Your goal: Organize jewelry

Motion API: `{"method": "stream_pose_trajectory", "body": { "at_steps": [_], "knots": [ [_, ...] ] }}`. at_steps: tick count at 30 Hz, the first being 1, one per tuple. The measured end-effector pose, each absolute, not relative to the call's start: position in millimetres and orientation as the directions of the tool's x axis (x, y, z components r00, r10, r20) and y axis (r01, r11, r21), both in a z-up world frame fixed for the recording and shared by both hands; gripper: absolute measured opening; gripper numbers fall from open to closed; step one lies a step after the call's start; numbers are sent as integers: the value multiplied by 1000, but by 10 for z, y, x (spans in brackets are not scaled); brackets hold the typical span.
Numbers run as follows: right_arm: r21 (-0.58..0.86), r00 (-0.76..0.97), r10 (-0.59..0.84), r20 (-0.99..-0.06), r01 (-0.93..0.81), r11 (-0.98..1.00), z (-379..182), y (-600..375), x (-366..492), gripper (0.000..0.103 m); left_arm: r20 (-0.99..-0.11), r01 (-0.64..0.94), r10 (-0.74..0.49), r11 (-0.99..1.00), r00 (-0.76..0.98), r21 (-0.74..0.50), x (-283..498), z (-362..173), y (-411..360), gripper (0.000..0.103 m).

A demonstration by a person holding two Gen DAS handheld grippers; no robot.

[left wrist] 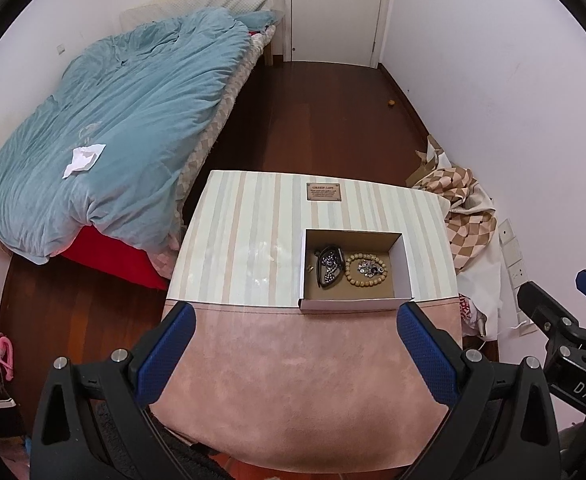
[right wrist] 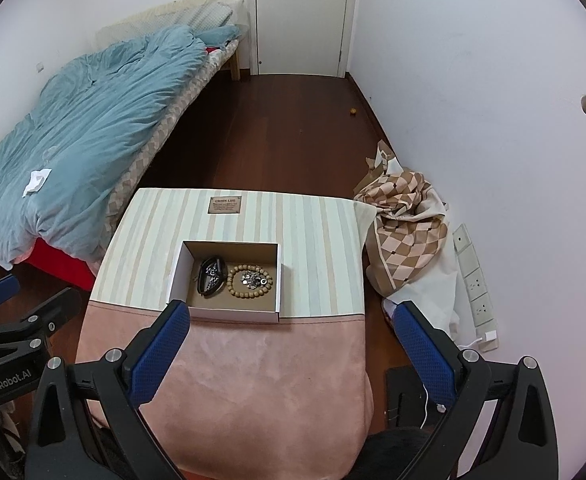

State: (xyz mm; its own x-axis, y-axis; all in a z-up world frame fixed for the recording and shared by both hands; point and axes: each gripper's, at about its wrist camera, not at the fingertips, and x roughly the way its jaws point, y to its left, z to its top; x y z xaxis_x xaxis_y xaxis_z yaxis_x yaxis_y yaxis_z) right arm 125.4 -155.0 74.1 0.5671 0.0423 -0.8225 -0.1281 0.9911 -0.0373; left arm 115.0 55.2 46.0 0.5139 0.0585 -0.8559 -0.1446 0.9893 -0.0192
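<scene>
- Two grippers hang above the near, pink end of a cushion-topped table [left wrist: 253,216], neither touching anything.
- Left gripper [left wrist: 295,326]: its blue-padded fingers [left wrist: 167,354] are spread wide apart with nothing between them but the pink fabric below.
- Right gripper [right wrist: 291,328]: likewise released, its blue pads [right wrist: 161,352] set far apart and empty.
- Ahead of the left gripper and a little to its right sits a shallow white cardboard box [left wrist: 355,304], open at the top, resting on the striped part of the tabletop just past the seam with the pink part.
- From the right gripper the same box [right wrist: 229,314] lies ahead and slightly to its left; its near wall lines up just beyond the left fingertip.
- Inside the box, on the side toward the left gripper, a dark oval bracelet [left wrist: 329,266] lies flat with a small silvery chain tangled within it.
- Beside it, on the side toward the right gripper, a wooden bead bracelet [right wrist: 249,282] forms a ring, and a small heap of silver and dark trinkets [right wrist: 255,279] rests inside that ring.
- One tiny metal piece [left wrist: 310,268] lies loose on the box floor, just left of the dark bracelet; what it is cannot be told.
- Farther ahead of both grippers, a small brown label [right wrist: 226,205] is fixed near the far edge of the tabletop.
- Well off to the left of the left gripper stands a bed with a rumpled blue duvet [left wrist: 113,128].
- Right of the right gripper, a checked cloth [right wrist: 407,232] is heaped on the floor by the wall.
</scene>
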Motion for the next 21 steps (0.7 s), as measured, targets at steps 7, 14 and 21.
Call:
{"method": "stream_pose_trajectory", "body": {
  "at_steps": [7, 14, 21],
  "knots": [
    [-37, 566, 42, -824, -128, 991, 752, -1572, 1246, 103, -852, -155, 81, 988, 517, 0, 1143, 454, 580, 103],
    [-34, 561, 46, -827, -130, 991, 742, -1586, 1243, 103, -849, -151, 86, 989, 522, 7, 1132, 457, 582, 103],
    [-33, 556, 47, -830, -133, 991, 702, -1577, 1238, 103, -847, -150, 85, 989, 524, 6, 1124, 466, 578, 103]
  ]
}}
